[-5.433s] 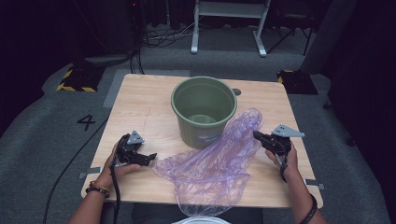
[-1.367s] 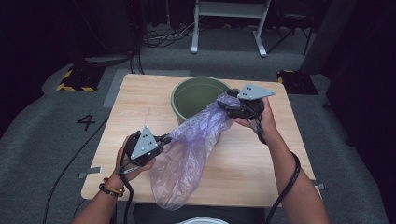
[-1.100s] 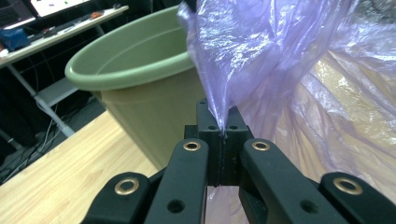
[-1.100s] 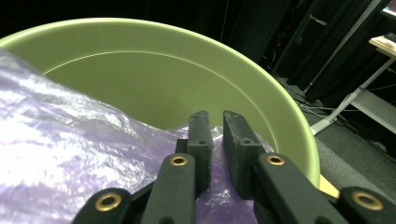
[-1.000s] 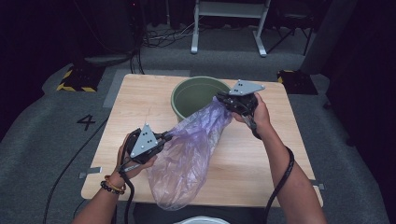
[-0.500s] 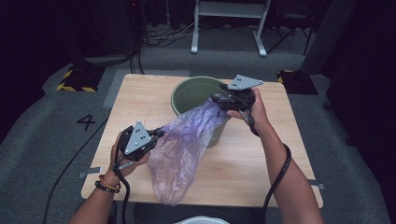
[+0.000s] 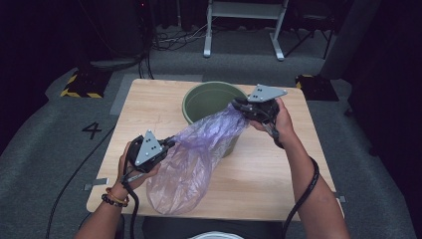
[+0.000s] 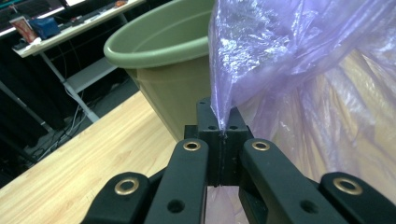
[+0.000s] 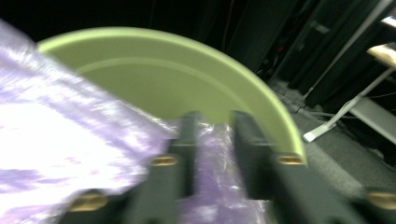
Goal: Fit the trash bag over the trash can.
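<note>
Bag (image 7: 191,154), thin purple plastic, see-thru, crinkled

Overhead, two close views; shared bucket (image 7: 211,102)

A light wooden worktop (image 7: 278,169) with a pale grain stands on grey carpeted floor (image 7: 59,149). A green bucket (image 7: 211,99) sits upright on it, toward the far edge and near the middle. The lower end of a translucent purple plastic bag (image 7: 174,189) droops onto the near part of the surface, close to the front edge.
</note>
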Demonstrator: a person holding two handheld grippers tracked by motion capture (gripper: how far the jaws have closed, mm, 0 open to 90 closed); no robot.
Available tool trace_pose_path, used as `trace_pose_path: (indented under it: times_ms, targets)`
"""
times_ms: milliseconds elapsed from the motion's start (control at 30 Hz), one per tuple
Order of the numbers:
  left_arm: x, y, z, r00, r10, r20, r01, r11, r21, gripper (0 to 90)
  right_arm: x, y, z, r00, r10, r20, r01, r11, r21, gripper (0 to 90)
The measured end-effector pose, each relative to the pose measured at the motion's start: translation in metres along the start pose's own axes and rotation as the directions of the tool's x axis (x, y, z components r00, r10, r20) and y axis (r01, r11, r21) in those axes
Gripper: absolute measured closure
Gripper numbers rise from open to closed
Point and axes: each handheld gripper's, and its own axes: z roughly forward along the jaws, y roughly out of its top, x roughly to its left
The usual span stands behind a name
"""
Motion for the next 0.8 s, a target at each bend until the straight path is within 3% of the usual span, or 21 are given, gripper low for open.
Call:
trace_pose_path:
  times_ms: [100, 333, 433, 633, 733, 800]
  targets:
    - [0.002, 0.002, -0.002, 0.9999, 0.0, -0.014, 0.0, 0.9999, -0.01, 89.7, -0.001, 0.002, 0.009, 1.0, 0.001, -0.003, -0.001, 0.9998, 0.021, 89.9]
    - [0.008, 0.002, -0.009, 0.999, -0.023, -0.038, 0.022, 0.9994, -0.028, 89.7, -0.004, 0.011, 0.024, 0.9995, 0.03, -0.005, -0.03, 0.9995, -0.004, 90.0]
    - [0.01, 0.002, -0.012, 0.9987, -0.03, -0.041, 0.029, 0.9989, -0.038, 89.7, -0.005, 0.014, 0.032, 0.9993, 0.035, -0.009, -0.035, 0.9993, 0.015, 88.0]
    - [0.01, 0.015, -0.008, 0.9991, -0.014, -0.04, 0.011, 0.9979, -0.064, 89.7, -0.013, 0.01, 0.042, 0.9964, 0.084, -0.015, -0.082, 0.9921, 0.095, 79.0]
    - [0.006, 0.027, -0.001, 0.9993, 0.007, -0.036, -0.01, 0.9971, -0.076, 89.6, -0.013, 0.008, 0.047, 0.9971, 0.071, 0.026, -0.074, 0.9874, 0.14, 61.7]
    - [0.005, 0.033, 0.004, 0.9992, 0.023, -0.034, -0.025, 0.9972, -0.071, 89.7, -0.013, 0.006, 0.047, 0.9969, 0.076, 0.021, -0.079, 0.9866, 0.143, 55.1]
